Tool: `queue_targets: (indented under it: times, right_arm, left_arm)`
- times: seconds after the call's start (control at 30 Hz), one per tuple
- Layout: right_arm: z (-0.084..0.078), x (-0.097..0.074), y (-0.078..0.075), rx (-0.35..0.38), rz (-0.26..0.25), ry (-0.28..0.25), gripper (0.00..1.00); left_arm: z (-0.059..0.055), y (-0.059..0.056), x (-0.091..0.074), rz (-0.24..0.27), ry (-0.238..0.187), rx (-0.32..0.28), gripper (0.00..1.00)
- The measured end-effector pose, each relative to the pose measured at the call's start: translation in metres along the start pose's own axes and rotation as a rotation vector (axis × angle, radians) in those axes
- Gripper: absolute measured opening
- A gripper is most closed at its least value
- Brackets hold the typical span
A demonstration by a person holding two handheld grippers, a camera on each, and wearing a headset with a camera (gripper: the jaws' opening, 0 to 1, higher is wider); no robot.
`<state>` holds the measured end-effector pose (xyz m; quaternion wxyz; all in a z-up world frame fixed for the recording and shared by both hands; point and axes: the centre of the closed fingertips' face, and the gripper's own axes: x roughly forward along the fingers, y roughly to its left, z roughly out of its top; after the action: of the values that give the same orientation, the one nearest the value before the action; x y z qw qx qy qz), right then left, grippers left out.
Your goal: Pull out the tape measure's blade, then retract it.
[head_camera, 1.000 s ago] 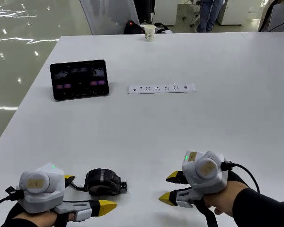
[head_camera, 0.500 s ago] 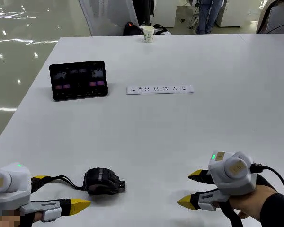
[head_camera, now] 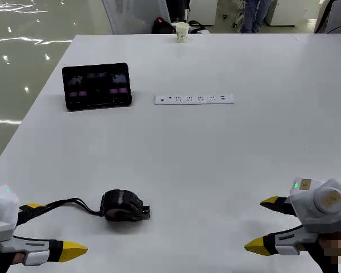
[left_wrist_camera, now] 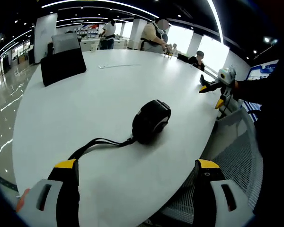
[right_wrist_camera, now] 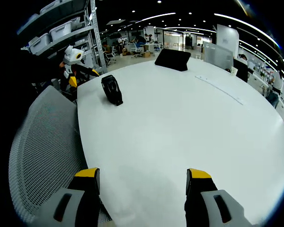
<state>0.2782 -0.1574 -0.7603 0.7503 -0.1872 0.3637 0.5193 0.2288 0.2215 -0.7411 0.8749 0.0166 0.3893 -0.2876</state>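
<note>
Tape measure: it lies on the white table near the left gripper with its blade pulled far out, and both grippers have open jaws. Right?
Wrong on the blade: the head view shows the tape measure with blade retracted, just the hook at the case. It does lie on the white table near the left gripper; that one and the right gripper have open jaws.

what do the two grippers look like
Both the left gripper and the right gripper have rounded white bodies with a small green light, and dark fingers ending in pointed yellow tips. The right one carries a small yellowish label.
</note>
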Motion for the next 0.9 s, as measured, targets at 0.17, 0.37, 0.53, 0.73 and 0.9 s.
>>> queue_targets:
  times: [0.17,0.37,0.53,0.73,0.9]
  right_arm:
    - [-0.012,-0.012,-0.007,0.023,-0.026,-0.009,0.82]
    - [-0.028,-0.026,-0.021,0.069,-0.087,-0.009,0.99]
    - [-0.034,-0.041,-0.026,0.082,-0.097,-0.007,0.99]
    - [-0.036,-0.05,-0.025,0.08,-0.109,-0.001,0.99]
    - [-0.037,-0.052,-0.022,0.086,-0.111,0.001,0.99]
  left_arm:
    - [0.001,0.001,-0.002,0.013,0.018,0.03,0.99]
    - [0.006,0.0,0.001,-0.006,0.016,0.008,0.99]
    - [0.01,-0.002,0.004,-0.012,0.006,0.021,0.99]
    - [0.007,0.003,0.004,-0.007,0.006,0.035,0.99]
    - [0.013,0.005,0.0,-0.001,-0.028,0.025,0.99]
